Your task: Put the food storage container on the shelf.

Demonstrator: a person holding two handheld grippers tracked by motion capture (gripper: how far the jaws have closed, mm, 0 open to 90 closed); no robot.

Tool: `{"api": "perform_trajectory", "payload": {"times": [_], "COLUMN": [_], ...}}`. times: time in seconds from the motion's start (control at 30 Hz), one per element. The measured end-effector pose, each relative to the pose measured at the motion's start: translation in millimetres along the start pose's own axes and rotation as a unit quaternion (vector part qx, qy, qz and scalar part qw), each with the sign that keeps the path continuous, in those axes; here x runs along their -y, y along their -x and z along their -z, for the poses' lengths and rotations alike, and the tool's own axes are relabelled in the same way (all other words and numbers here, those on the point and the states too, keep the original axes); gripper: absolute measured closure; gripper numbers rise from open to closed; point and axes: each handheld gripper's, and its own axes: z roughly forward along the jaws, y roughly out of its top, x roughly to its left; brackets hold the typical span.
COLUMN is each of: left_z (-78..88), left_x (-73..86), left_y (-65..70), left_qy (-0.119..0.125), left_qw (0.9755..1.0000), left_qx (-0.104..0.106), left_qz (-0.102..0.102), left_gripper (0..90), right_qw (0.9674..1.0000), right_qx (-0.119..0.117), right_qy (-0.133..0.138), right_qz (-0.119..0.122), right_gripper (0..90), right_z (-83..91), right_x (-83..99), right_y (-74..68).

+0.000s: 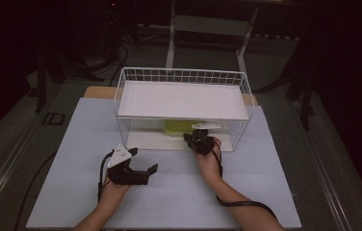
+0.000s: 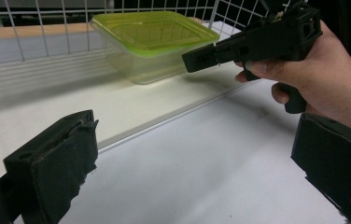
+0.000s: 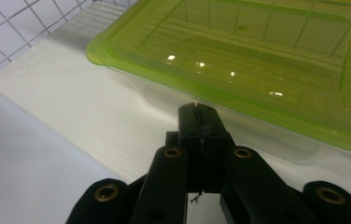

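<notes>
Reaching under the shelf: in the high view the right gripper (image 1: 199, 140) is seen at the open front of the white wire basket (image 1: 121, 91), its shelf board (image 1: 181, 99) low overhead. Little headroom is left; a lift could knock the board. The left gripper (image 1: 146, 172) is parked on the desk (image 1: 179, 192), wide open, empty, with free room around.

Left gripper view: the green-lidded container (image 2: 152, 39) is set deep on the basket floor, wire wall just behind. A push could jam it there.

Right gripper view: jaws pressed fully together, nothing held, tip just short of the container's clear wall, under the lid rim (image 3: 117, 60). A closed tip can only shove, not grasp.
</notes>
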Motion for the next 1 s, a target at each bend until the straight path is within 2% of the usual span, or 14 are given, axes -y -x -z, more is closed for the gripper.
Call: {"api": "perform_trajectory", "payload": {"times": [0.17, 0.43, 0.47, 0.57, 0.7, 0.83, 1.0], "left_z": [0.2, 0.6, 0.6, 0.7, 1.9, 3.5, 2.5], "left_x": [0.1, -0.8, -1.5, -2.8, -5.3, -7.7, -10.6], "left_y": [-0.3, -0.1, 1.0, 2.5, 3.3, 3.6, 5.1], "left_qy": [0.000, 0.001, 0.002, 0.003, 0.008, 0.021, 0.021], "left_qw": [1.0000, 1.0000, 1.0000, 0.9999, 0.9998, 0.9991, 0.9987], "left_qx": [-0.003, -0.002, 0.001, 0.005, 0.014, 0.031, 0.042], "left_qz": [-0.008, -0.006, -0.006, -0.009, -0.015, -0.019, -0.020], "left_gripper": [1.0, 1.0, 1.0, 0.9, 1.0, 0.9, 0.9], "right_qw": [1.0000, 0.9999, 0.9999, 0.9994, 0.9988, 0.9987, 0.9980], "right_qx": [-0.003, -0.013, -0.013, -0.034, -0.048, -0.046, -0.046], "right_qy": [-0.001, -0.005, -0.001, -0.001, 0.005, 0.019, 0.042], "right_qz": [0.006, -0.002, 0.008, 0.000, 0.003, 0.012, 0.005], "right_gripper": [89.8, 88.8, 88.3, 83.6, 72.7, 61.1, 35.0], "right_z": [-2.1, 2.1, 3.5, 10.5, 20.5, 32.9, 45.9], "right_x": [-1.4, 0.0, 1.0, 4.7, 7.4, 9.0, 14.0], "right_y": [-2.0, -7.4, -8.9, -14.4, -22.3, -25.3, -24.0]}}
